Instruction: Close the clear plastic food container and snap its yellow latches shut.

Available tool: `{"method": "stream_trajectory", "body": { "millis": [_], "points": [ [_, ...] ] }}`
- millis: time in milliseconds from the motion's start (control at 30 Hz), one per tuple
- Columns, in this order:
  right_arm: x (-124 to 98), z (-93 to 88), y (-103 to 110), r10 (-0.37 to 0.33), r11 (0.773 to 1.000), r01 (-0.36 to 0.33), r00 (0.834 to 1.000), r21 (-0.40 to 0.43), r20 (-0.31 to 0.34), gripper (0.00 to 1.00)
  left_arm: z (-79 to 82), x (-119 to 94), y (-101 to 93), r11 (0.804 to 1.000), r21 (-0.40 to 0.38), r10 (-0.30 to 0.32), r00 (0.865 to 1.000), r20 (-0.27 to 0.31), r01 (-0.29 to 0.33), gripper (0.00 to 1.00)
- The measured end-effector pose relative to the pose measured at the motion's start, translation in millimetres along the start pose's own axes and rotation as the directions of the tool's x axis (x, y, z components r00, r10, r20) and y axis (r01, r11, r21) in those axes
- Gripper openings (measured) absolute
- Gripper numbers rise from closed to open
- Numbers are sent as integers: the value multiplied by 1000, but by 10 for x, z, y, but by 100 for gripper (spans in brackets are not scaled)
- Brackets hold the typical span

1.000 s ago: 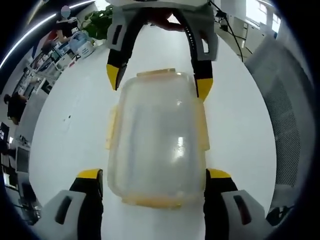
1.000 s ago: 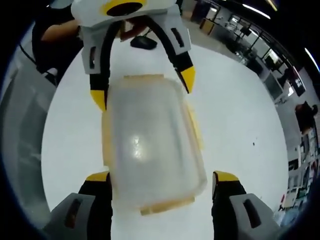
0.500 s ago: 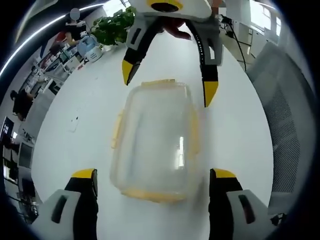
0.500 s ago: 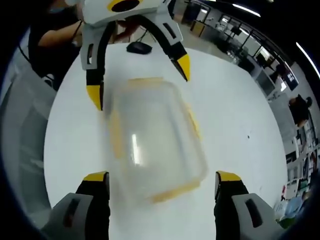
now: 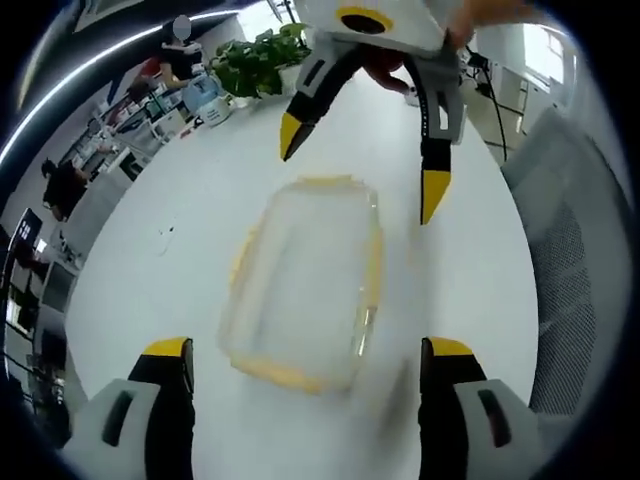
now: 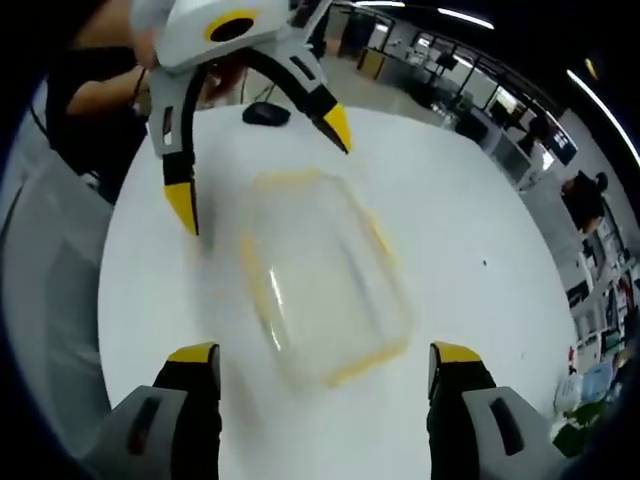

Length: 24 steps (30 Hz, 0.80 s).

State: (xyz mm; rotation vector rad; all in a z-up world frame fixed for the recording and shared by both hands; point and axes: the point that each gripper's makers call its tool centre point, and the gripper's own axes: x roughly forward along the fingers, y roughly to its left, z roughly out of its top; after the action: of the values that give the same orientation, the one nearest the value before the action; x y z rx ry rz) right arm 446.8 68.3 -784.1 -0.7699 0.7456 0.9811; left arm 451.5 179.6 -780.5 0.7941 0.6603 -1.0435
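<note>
A clear plastic food container (image 5: 305,282) with yellow latches (image 5: 373,262) lies mid-frame on a white table (image 5: 180,250). The left gripper (image 5: 304,352) and right gripper (image 6: 318,352) both hover with jaws apart, touching nothing. Each appears upper-centre in the other's view.

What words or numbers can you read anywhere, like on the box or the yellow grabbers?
None can be read.
Clear plastic food container: motion-blurred, no label or print visible.
Left gripper and right gripper: yellow-tipped fingers and grey bodies, no lettering to make out.
White table: a small dark speck, not text.
Background office shelves: far too small and blurred to read.
</note>
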Motion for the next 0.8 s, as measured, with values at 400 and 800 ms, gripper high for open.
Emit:
{"method": "stream_trajectory", "body": {
  "millis": [400,800],
  "points": [
    [-172,-49,103,-32,992,24,998,125,62,85,-27,-166,-120,991,-126,51,997,55,-44,96],
    [-304,-183,276,-43,980,24,995,200,87,84,-131,-303,-345,974,-217,81,993,83,-61,95]
  ]
}}
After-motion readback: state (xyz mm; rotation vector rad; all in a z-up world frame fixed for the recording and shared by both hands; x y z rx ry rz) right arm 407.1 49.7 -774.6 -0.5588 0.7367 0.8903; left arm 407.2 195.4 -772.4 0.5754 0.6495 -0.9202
